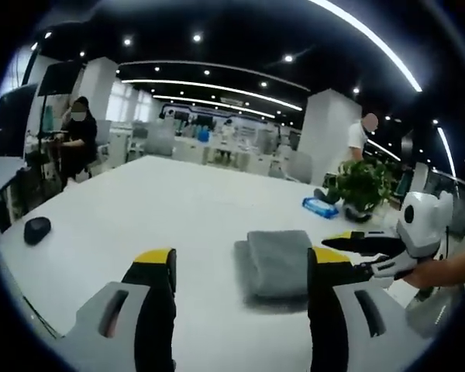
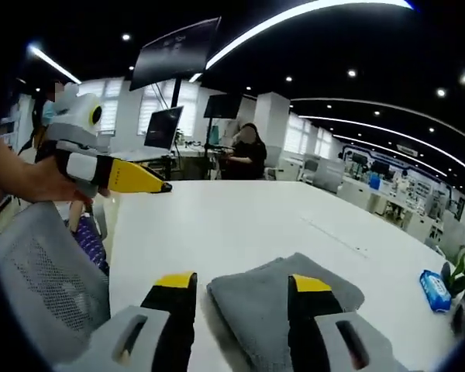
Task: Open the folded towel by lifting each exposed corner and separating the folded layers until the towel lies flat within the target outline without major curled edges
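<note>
The grey towel (image 1: 275,263) lies folded on the white desk (image 1: 163,209), a neat soft stack of several layers with rounded fold edges, and I take it to be light, limp and a little grippy, so it should drape and sag the moment I lift a corner rather than hold any shape. In the right gripper view the towel (image 2: 283,306) sits just ahead of my right gripper (image 2: 244,283), whose yellow-tipped jaws stand apart and empty, one tip over the cloth and the other just beside its near edge. My left gripper (image 1: 240,260) hangs a little short of the towel, jaws likewise spread wide with nothing between them. I judge the best hold to be a pinch on the top layer alone at an exposed corner, shallow enough not to catch the layers below, then a peel away from the fold. I cannot make out any target outline around the towel on the desk. Beyond the towel, toward the far edge, lie a blue packet (image 1: 319,207) and a potted plant (image 1: 363,186), well apart from the cloth; a dark mouse-like object (image 1: 36,229) sits far off to the towel's other side. A mesh chair (image 2: 43,279) stands beside the desk near my left hand (image 2: 31,178), and people work in the background.
</note>
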{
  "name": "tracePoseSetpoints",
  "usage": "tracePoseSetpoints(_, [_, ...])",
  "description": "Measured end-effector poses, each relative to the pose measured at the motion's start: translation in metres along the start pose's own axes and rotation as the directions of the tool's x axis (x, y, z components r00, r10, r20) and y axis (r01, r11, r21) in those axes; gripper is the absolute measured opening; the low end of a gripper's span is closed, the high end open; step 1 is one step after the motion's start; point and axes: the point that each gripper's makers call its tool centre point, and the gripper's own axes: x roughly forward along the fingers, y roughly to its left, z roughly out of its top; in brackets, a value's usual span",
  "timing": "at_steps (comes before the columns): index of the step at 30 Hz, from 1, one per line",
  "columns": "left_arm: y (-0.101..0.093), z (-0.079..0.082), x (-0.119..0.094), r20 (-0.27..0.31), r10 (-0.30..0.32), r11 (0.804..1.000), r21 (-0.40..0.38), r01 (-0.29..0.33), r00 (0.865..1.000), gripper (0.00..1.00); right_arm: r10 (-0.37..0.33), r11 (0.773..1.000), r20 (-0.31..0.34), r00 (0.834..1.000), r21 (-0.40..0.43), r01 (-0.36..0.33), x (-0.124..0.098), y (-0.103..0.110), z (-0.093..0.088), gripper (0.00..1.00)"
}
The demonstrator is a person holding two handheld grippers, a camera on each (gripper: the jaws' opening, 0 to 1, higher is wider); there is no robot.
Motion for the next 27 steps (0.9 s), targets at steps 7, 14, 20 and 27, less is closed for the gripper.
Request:
tracePoseSetpoints(7, [0.000, -0.007, 0.001, -0.042, 0.007, 1.000, -0.009, -0.007, 0.999, 0.58, 0.045, 0.999, -0.059, 0.997, -0.026, -0.046, 0.027, 0.009, -0.014, 0.40])
tracePoseSetpoints(14, [-0.001, -0.016, 0.003, -0.090, 0.009, 1.000, 0.005, -0.008, 0.996, 0.55, 0.051, 0.998, -0.108, 0.993, -0.040, -0.056, 0.042, 0.011, -0.027, 0.36])
tracePoseSetpoints(20, [0.001, -0.025, 0.005, -0.137, 0.016, 1.000, -0.008, -0.018, 0.990, 0.53, 0.060, 0.998, -0.154, 0.986, -0.024, -0.065, 0.054, 0.016, -0.040, 0.33])
tracePoseSetpoints(27, [-0.001, -0.028, 0.004, -0.151, 0.009, 1.000, -0.012, -0.011, 0.988, 0.52, 0.038, 0.999, -0.210, 0.977, -0.018, -0.043, 0.067, 0.013, -0.055, 0.28])
